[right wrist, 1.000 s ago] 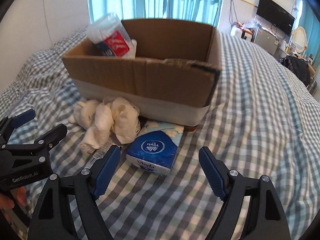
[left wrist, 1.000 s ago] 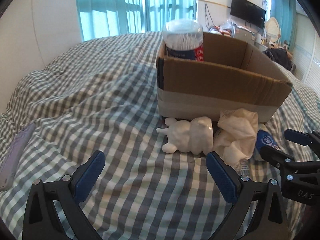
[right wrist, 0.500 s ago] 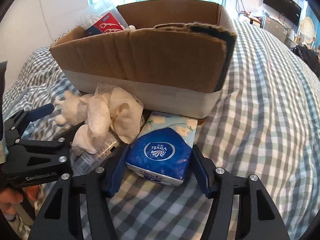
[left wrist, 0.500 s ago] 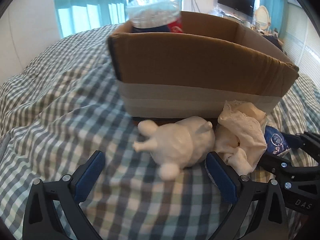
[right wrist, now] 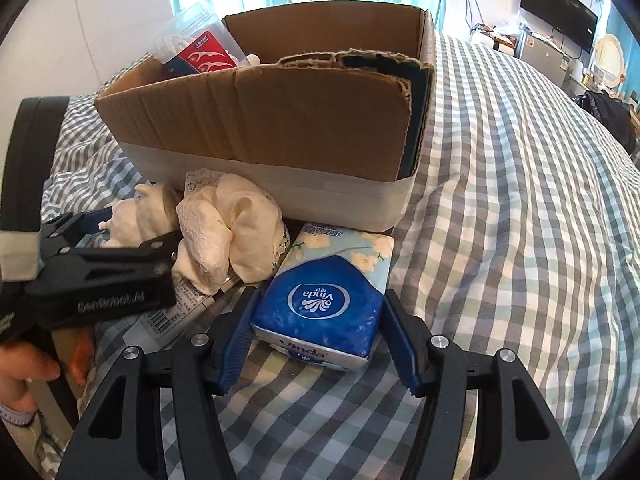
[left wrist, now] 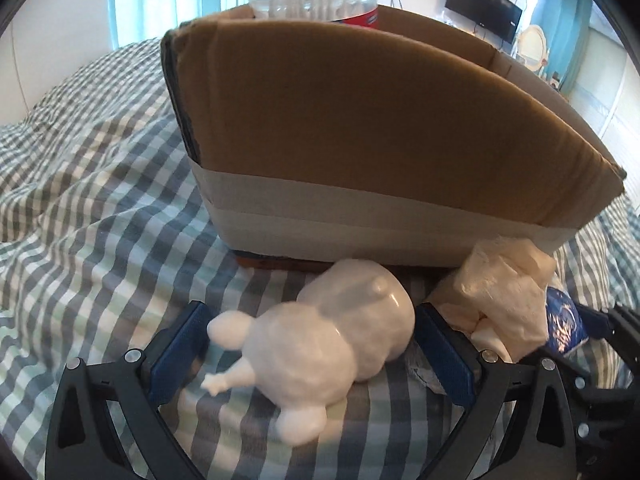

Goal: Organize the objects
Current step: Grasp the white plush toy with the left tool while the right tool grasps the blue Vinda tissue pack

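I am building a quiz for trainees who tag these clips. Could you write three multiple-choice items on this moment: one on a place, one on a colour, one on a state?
1. Where does the white plastic rabbit figure lie?
A. inside the box
B. on the checked bedcover in front of the brown cardboard box
C. on the floor

2. What colour is the soft tissue pack?
A. blue
B. red
C. green

3. How does the right gripper stand?
A. wide open over bare cloth
B. out of sight
C. closed on the tissue pack

Answers: 1 B, it lies on the cover at the box's base. 2 A, blue wrapper with a white logo. 3 C, both pads press the pack's sides.
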Demonstrator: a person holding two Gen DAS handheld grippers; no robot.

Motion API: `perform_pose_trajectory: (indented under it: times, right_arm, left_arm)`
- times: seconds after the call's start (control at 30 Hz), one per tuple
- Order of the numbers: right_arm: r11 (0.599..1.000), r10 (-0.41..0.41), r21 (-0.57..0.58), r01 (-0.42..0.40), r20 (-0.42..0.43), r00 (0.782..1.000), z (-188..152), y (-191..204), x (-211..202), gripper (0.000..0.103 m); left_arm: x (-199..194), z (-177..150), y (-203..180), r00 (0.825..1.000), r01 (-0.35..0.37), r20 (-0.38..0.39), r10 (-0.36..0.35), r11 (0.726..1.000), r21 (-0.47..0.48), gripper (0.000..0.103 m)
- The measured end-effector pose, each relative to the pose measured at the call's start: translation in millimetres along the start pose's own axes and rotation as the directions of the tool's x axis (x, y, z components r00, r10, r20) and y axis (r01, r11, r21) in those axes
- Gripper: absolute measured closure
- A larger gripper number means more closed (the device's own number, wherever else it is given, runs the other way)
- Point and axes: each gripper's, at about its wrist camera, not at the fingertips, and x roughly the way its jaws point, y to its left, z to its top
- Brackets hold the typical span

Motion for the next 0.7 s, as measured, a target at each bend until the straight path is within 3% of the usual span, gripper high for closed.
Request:
perform_pose_trajectory:
  times: [0.1, 0.17, 0.4, 0.7]
  right_arm:
    - [1.0, -0.001, 0.001, 0.001, 0.0, 1.0, -0.6, 0.0, 0.3, 0.043]
    - [1.0, 0.004, 0.01, -0.004, 0.001, 1.0, -0.7, -0.6, -1.2, 0.043]
    - [0.999, 0.005, 0.041, -0.006, 0.019, 1.0, -5.5, -6.1, -19.6, 0.044]
    - [0.999, -0.004, 0.041, 0.002, 0.063, 0.998, -18.9, 1.3, -60.3, 0.044]
  left_arm:
    - [-1.0, -3.0, 0.1, 1.0, 0.014, 0.009, -0.014, 1.0, 0.003, 0.011]
    - [-2.7, -4.6, -0.6, 1.0, 0.024, 0.011, -0.024, 1.0, 0.01, 0.024]
    - [-21.8, -14.7, -3.9, 1.0, 0.01, 0.023, -0.011, 0.999, 0.053, 0.025]
    - [-62.3, -38.6, -1.3, 0.999, -0.036, 0.027, 0.035, 0.999, 0.033, 0.025]
